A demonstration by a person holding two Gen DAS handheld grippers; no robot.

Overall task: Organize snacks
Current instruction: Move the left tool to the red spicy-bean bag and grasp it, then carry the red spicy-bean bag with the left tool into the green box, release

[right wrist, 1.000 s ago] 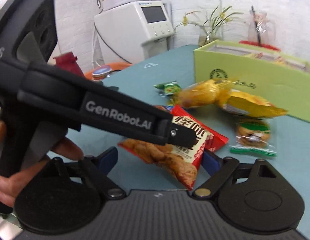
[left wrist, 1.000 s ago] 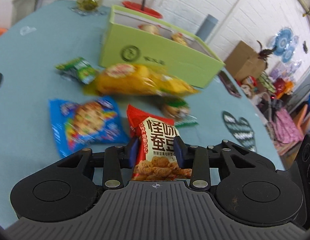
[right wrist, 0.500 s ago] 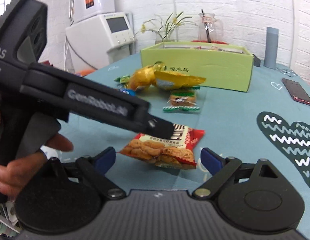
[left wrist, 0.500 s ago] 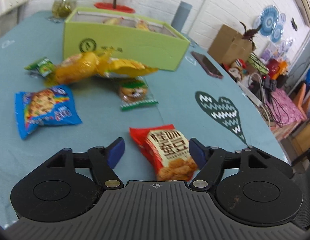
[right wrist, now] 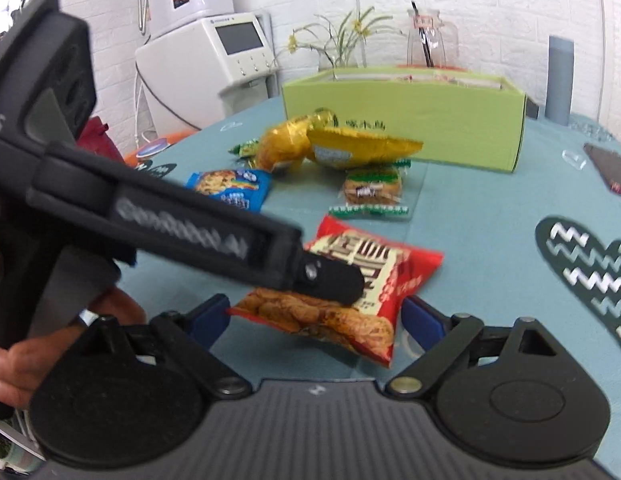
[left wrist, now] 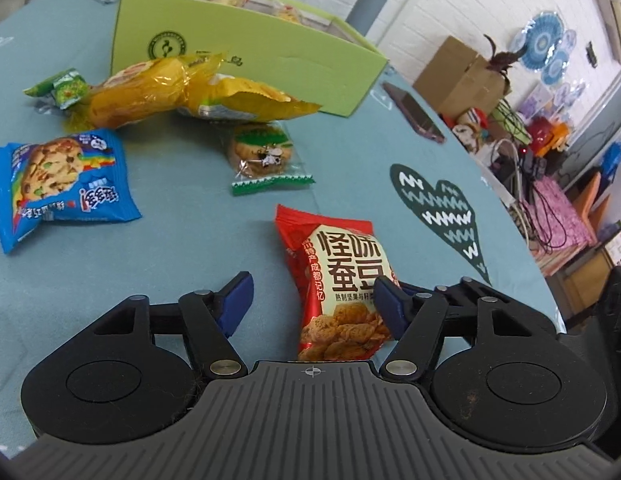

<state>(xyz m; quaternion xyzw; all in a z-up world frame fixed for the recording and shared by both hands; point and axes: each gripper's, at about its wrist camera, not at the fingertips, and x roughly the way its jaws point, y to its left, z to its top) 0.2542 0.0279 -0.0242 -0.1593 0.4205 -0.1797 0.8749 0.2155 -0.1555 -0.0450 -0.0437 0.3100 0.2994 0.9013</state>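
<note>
A red snack packet [left wrist: 338, 280] lies on the teal tablecloth [left wrist: 182, 264], between the fingers of my open left gripper [left wrist: 314, 304], close to the right finger. It also shows in the right wrist view [right wrist: 350, 284], between the fingers of my open right gripper [right wrist: 314, 316], with the left gripper's body [right wrist: 182, 224] across it. Beyond lie a blue cookie packet [left wrist: 58, 184], a clear-wrapped cookie [left wrist: 262, 152], a yellow bag [left wrist: 182, 92] and a small green packet [left wrist: 66, 88]. A green box [left wrist: 246, 40] with snacks inside stands behind.
A phone [left wrist: 414, 112] lies right of the box. A grey cylinder [left wrist: 366, 4], a glass jug [right wrist: 430, 44] and a flower vase [right wrist: 342, 48] stand behind the box. A dark heart patch [left wrist: 442, 208] marks the cloth near the table's right edge.
My left gripper opened and let go of the red packet, which now lies on the table. Both grippers have shifted closer to it since half a second ago.
</note>
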